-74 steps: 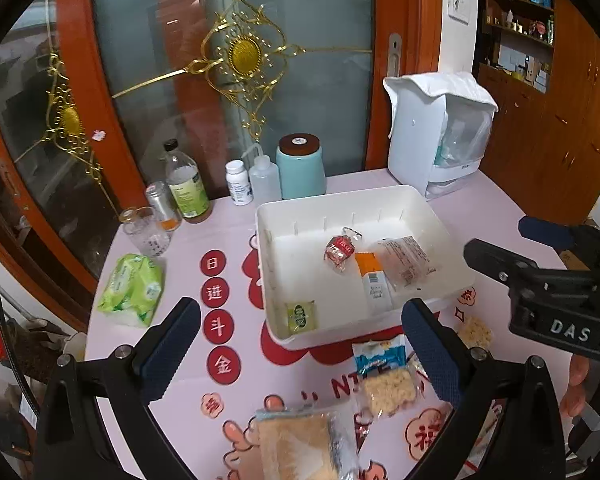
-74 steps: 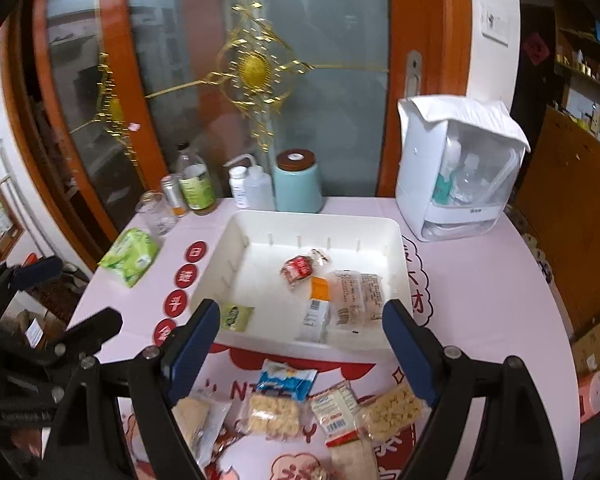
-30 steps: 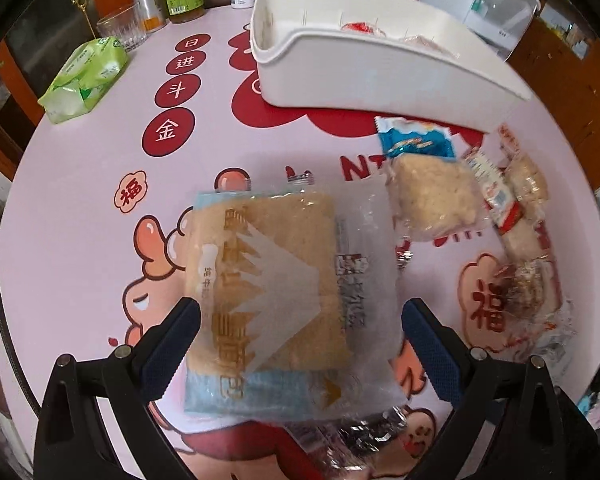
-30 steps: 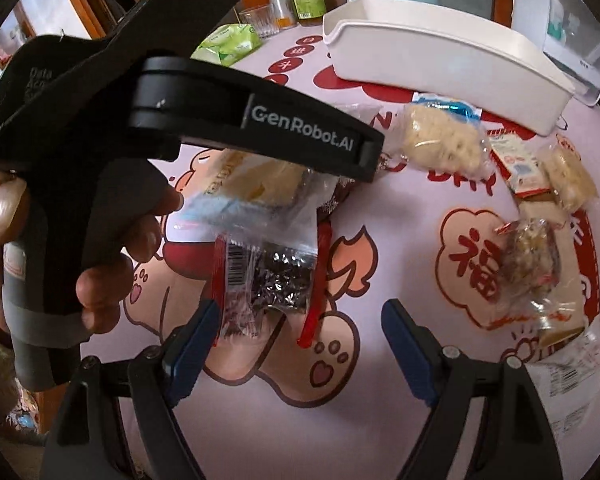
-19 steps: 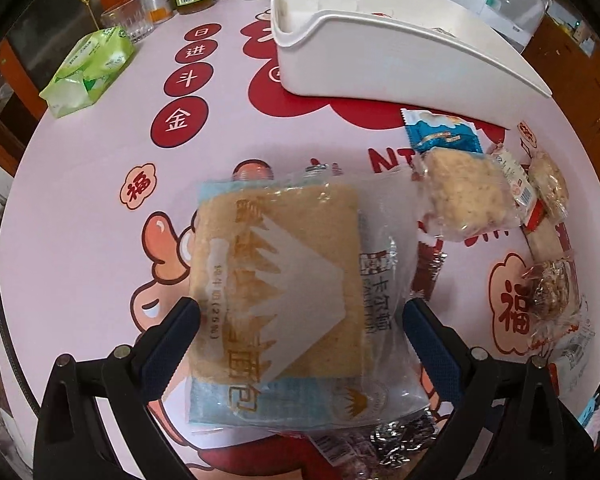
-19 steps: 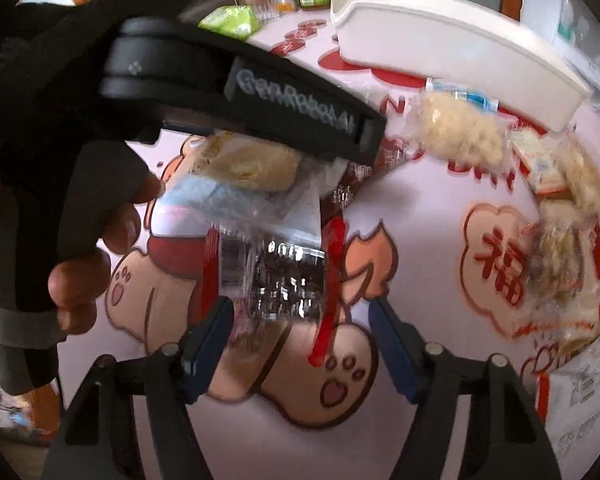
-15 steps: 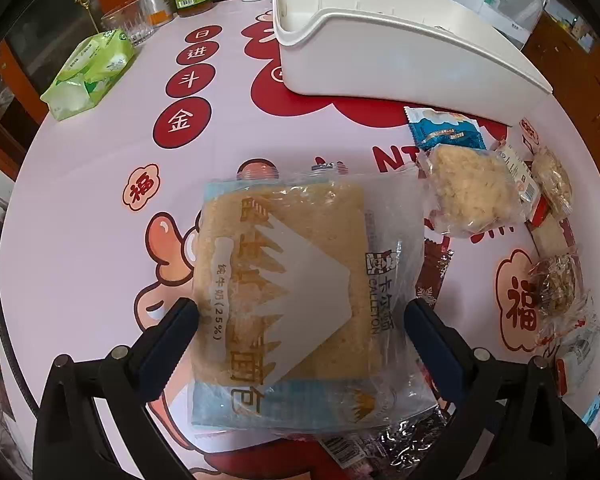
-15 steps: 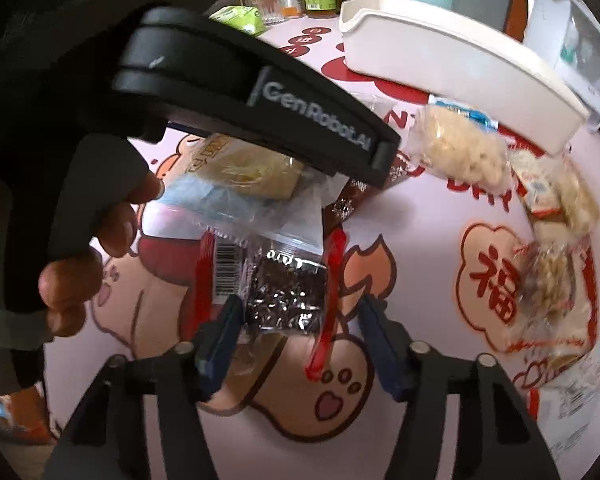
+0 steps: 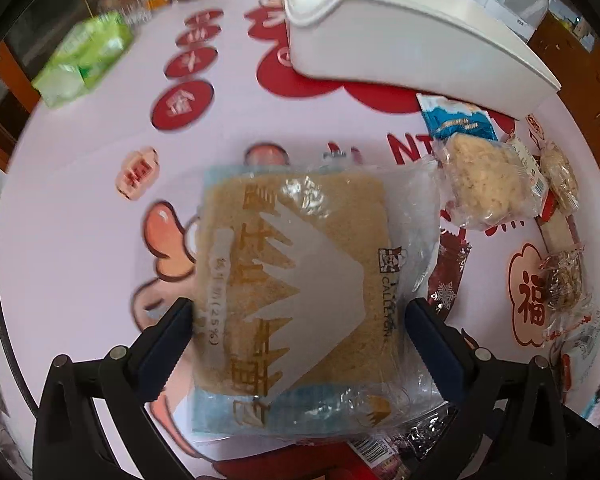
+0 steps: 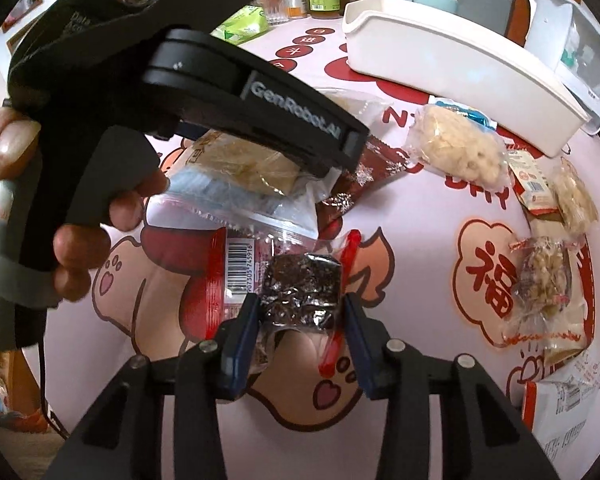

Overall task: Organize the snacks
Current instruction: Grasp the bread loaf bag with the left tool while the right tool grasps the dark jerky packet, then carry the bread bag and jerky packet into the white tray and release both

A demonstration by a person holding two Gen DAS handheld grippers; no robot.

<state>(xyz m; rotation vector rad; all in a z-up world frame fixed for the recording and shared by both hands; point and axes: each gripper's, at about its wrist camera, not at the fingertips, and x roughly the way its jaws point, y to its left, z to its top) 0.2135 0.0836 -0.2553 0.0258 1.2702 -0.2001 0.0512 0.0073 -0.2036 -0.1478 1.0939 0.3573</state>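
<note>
Right fingers on the foil snack, left fingers astride the bread pack.

Nearest, the right gripper [image 10: 300, 316] has just been closing, and its fingers [image 10: 242, 332] now pinch the foil snack [image 10: 302, 284] from both sides at its near end, its long axis running away from them. Just beyond and left, the left gripper [image 9: 300, 332] stands wide over the bread pack [image 9: 296, 288], one finger at each long edge (whether the left one touches is unclear), the pack flat on the tabletop [image 9: 80, 200]. Far right sits the white bin [image 10: 452, 60], likely where both go.
</note>
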